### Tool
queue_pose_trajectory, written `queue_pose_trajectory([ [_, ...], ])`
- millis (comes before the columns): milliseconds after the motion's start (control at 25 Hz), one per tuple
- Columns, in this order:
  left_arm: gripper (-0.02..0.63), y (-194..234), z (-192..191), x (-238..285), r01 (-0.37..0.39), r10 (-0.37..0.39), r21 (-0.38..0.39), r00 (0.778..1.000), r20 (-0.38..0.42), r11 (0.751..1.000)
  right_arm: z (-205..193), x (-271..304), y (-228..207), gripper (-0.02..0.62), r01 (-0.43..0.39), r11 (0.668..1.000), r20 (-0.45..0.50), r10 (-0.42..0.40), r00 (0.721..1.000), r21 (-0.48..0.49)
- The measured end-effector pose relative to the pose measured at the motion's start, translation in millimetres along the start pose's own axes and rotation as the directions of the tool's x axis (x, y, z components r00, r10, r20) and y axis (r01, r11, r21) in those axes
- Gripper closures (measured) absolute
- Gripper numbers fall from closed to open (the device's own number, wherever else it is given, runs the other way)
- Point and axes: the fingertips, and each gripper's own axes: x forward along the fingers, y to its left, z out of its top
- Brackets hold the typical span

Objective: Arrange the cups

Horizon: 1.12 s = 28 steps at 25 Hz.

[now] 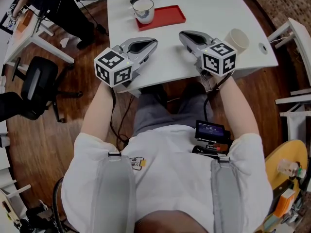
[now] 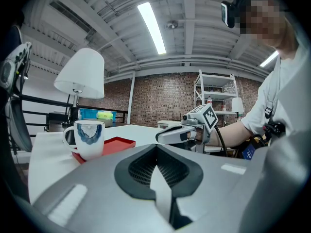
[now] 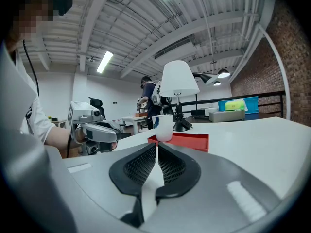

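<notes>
Two grippers rest on the white table (image 1: pixel 214 6), left gripper (image 1: pixel 151 43) and right gripper (image 1: pixel 183 35); both sets of jaws are closed together with nothing between them. Ahead of both jaws, well apart: white mug (image 1: pixel 143 10), blue pattern, upright on red tray (image 1: pixel 170 15). Beige cup (image 1: pixel 237 40) on the table right of the right jaws. Wood floor (image 1: pixel 43 144); brick wall (image 2: pixel 165 101) beyond.

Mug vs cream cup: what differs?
The mug stands on the red tray; the cream cup sits on the bare table beside the right gripper. The mug is white with a blue pattern and a handle; the cream cup is plain, no handle visible. Neither is held.
</notes>
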Motion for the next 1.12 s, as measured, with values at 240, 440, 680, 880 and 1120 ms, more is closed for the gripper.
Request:
queue_pose_trajectory([
  [240,0.605,0,0,0,0.001,-0.001,0.0,1.0,-0.001,1.0,0,-1,0,0.58,0.002,1.0,0.003,-0.002,1.0,-0.001],
  [440,0.605,2,-1,-3,0.002,-0.002,-0.001,1.0,-0.002,1.0,2,0,2,0.58,0.01,1.0,0.018,-0.01,1.0,-0.004],
  [680,0.605,-2,-4,7,0.046,-0.046,0.005,0.999,-0.03,0.999,-1,-4,8,0.584,-0.016,1.0,0.012,0.016,1.0,-0.013],
  [880,0.605,-35,-3,47,0.172,-0.164,0.107,0.983,-0.077,0.979,-12,-52,12,0.586,0.036,0.993,0.018,-0.034,0.999,-0.11],
  [1120,0.605,-59,-4,82,0.248,-0.245,0.027,0.965,-0.092,0.968,-34,-180,-34,0.556,0.374,0.918,0.081,-0.366,0.927,-0.13],
])
